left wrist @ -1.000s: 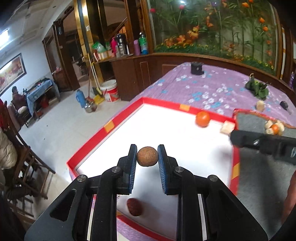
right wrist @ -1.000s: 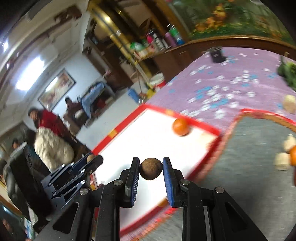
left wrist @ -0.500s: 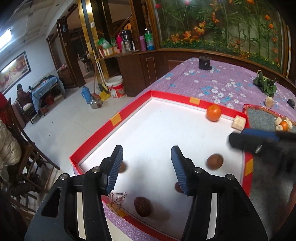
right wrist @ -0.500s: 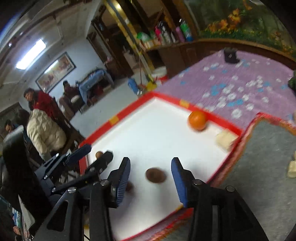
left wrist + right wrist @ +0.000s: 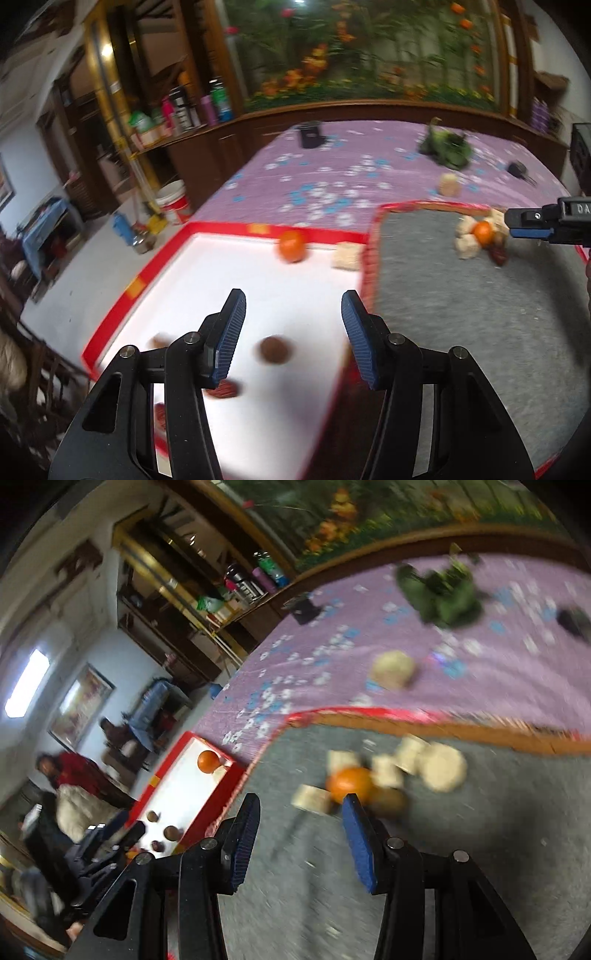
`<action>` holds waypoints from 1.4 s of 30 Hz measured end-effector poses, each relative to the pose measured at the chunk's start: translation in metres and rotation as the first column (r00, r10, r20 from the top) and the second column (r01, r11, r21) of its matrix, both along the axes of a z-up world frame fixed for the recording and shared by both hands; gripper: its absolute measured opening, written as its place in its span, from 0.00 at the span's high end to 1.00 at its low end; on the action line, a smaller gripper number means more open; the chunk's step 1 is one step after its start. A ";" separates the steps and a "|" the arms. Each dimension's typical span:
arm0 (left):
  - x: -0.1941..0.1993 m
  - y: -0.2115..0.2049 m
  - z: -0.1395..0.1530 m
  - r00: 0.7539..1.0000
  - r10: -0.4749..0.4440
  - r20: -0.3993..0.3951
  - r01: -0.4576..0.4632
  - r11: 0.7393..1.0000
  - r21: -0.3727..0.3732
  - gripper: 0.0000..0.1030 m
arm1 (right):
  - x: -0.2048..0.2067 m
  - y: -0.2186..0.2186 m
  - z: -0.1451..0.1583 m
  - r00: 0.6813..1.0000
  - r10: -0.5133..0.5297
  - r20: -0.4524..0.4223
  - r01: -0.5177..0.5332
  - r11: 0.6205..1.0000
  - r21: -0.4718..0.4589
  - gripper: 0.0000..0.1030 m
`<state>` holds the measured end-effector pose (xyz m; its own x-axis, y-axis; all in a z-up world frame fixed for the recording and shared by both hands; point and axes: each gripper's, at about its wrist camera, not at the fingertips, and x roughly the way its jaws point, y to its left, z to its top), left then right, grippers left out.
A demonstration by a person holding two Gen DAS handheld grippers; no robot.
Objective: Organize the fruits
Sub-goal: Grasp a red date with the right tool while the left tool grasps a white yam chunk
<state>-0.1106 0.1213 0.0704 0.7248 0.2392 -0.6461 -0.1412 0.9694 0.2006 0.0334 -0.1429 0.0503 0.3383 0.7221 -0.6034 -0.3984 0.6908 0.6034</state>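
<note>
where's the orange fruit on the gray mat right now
In the right wrist view, the round orange fruit lies on the gray mat, among pale blocks.

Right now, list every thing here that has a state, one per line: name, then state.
left gripper: open, holding nothing, above the white tray.
right gripper: open, empty, over the grey mat.
round brown fruit: lying loose in the white tray.
tray orange: resting by the tray's far rim.
mat orange: on the grey mat, among pale blocks.

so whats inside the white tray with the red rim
White red-rimmed tray holds an orange fruit, pale block and round brown fruit; the left gripper covers its near corner.
</note>
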 end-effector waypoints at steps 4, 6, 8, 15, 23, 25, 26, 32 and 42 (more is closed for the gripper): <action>0.024 -0.036 -0.004 0.997 -0.068 -0.031 0.069 0.997 0.033 0.47 | 0.007 -0.013 -0.009 0.996 -0.024 -0.088 0.020 0.999 -0.044 0.56; 0.033 -0.048 -0.005 0.995 -0.087 -0.048 0.088 0.996 0.030 0.47 | 0.004 -0.006 -0.012 0.995 -0.017 -0.095 0.010 0.997 -0.074 0.61; 0.040 -0.056 -0.005 0.994 -0.095 -0.058 0.096 0.995 0.018 0.47 | 0.002 0.007 -0.013 0.997 -0.006 -0.082 -0.004 0.993 -0.122 0.64; 0.057 -0.074 -0.010 0.987 -0.131 -0.089 0.132 0.991 -0.003 0.47 | 0.000 0.029 -0.025 0.997 -0.075 -0.002 0.071 0.951 -0.302 0.79; 0.088 -0.107 -0.018 0.962 -0.252 -0.104 0.251 0.968 -0.017 0.47 | 0.013 -0.036 -0.017 0.981 -0.122 -0.151 0.131 0.990 0.055 0.79; 0.095 -0.116 -0.023 0.955 -0.274 -0.109 0.275 0.961 -0.010 0.47 | 0.016 -0.048 -0.014 0.975 -0.136 -0.174 0.161 0.978 0.134 0.79; 0.097 -0.119 -0.025 0.952 -0.285 -0.109 0.286 0.958 -0.012 0.47 | 0.018 -0.056 -0.015 0.970 -0.154 -0.188 0.186 0.969 0.166 0.79; 0.105 -0.129 -0.037 0.938 -0.326 -0.118 0.329 0.944 0.002 0.47 | 0.023 -0.085 -0.022 0.932 -0.248 -0.265 0.315 0.915 0.253 0.79; 0.121 -0.132 -0.059 0.923 -0.337 -0.184 0.331 0.941 -0.066 0.68 | 0.027 -0.083 -0.024 0.926 -0.251 -0.283 0.325 0.910 0.257 0.79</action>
